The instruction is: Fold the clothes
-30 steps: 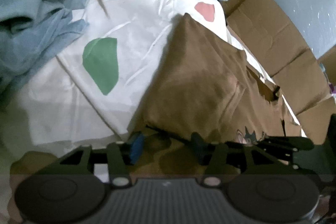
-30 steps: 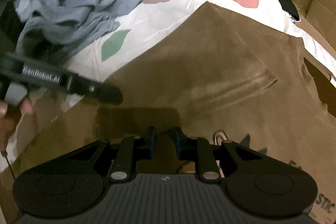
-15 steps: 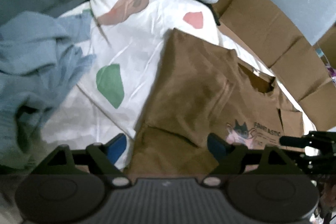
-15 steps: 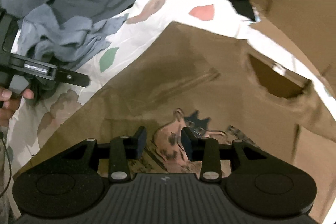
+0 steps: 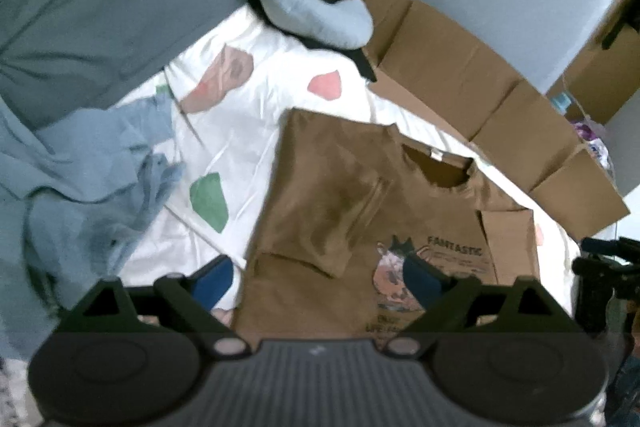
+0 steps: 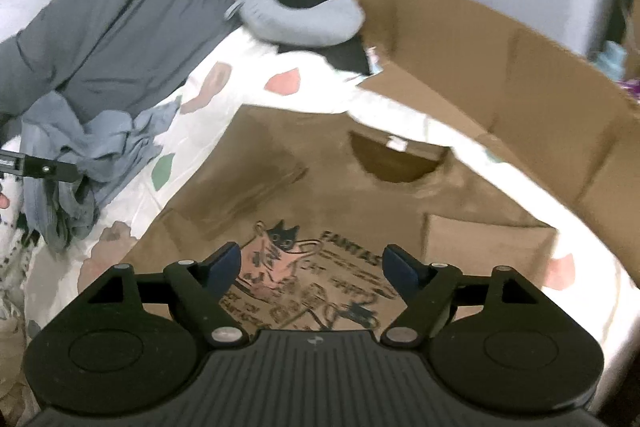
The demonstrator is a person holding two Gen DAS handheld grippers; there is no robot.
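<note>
A brown T-shirt (image 5: 344,203) with a cat print lies flat on the white patterned bed sheet (image 5: 248,123), print up, both sleeves folded in over the body. It also shows in the right wrist view (image 6: 344,203). My left gripper (image 5: 316,277) is open and empty, raised above the shirt's lower left part. My right gripper (image 6: 312,263) is open and empty, raised above the cat print. The left gripper's tip shows at the left edge of the right wrist view (image 6: 44,169).
A crumpled blue-grey garment (image 5: 80,179) lies left of the shirt. A dark grey blanket (image 6: 120,27) and a grey neck pillow (image 6: 296,23) lie at the far side. Cardboard panels (image 6: 500,75) line the bed's right edge.
Both grippers opened wide, let go of the shirt, and pulled up and back. The shirt now lies flat with the left side folded in and the cat print showing.
</note>
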